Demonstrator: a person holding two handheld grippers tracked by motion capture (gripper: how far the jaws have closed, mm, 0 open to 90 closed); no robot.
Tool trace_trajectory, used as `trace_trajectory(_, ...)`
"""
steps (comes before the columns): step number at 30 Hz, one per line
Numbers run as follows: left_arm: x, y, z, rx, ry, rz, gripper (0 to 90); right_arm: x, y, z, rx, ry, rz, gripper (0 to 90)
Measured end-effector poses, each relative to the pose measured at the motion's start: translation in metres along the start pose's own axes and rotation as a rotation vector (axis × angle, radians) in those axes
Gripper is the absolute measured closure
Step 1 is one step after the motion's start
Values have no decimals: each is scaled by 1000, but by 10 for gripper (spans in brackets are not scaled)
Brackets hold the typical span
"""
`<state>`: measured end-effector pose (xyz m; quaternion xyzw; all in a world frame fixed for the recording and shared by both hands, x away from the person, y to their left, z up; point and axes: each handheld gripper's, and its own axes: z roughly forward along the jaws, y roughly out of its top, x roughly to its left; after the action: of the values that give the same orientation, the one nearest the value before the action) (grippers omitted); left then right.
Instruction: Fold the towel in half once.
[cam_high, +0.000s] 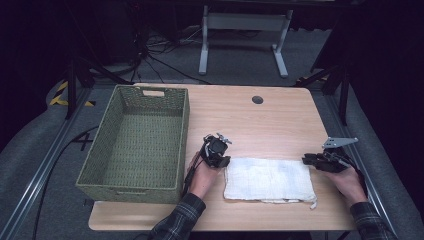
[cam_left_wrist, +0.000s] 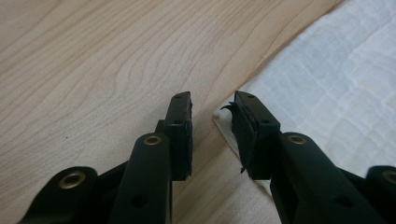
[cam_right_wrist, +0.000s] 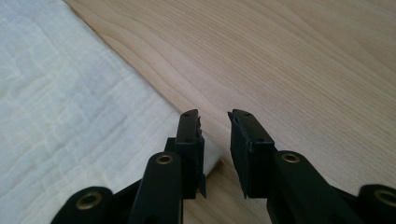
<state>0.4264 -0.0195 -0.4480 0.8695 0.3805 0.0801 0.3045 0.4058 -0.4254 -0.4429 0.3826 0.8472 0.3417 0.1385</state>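
A white folded cloth lies flat near the lower middle of the high view, on the front part of the bench. The left gripper sits at the cloth's upper left corner and the right gripper at its upper right corner. In the left gripper view the jaws stand narrowly apart with the cloth's corner just under the gap, nothing pinched. In the right gripper view the right gripper also has a narrow gap, the cloth's edge lying beneath its left jaw, not clamped.

The step in hand looks like taking the two far corners, probably to fold the cloth again or lift it. To do it well, each gripper should come down so that one jaw slides under the corner and the other lands on top, catching all layers at once; both should close together and lift evenly, so the cloth does not skew or drag.

The bench is pale wood with a round cable hole near its far edge. A green woven basket stands empty at the left of the frame. Beyond lie grey floor, cables and a white frame's legs, in a dark room.
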Motion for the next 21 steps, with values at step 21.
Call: trace_trajectory(21, -3, -1, 4, -2, -54, 78, 868, 3, -5, 6, 17, 25, -11, 858)
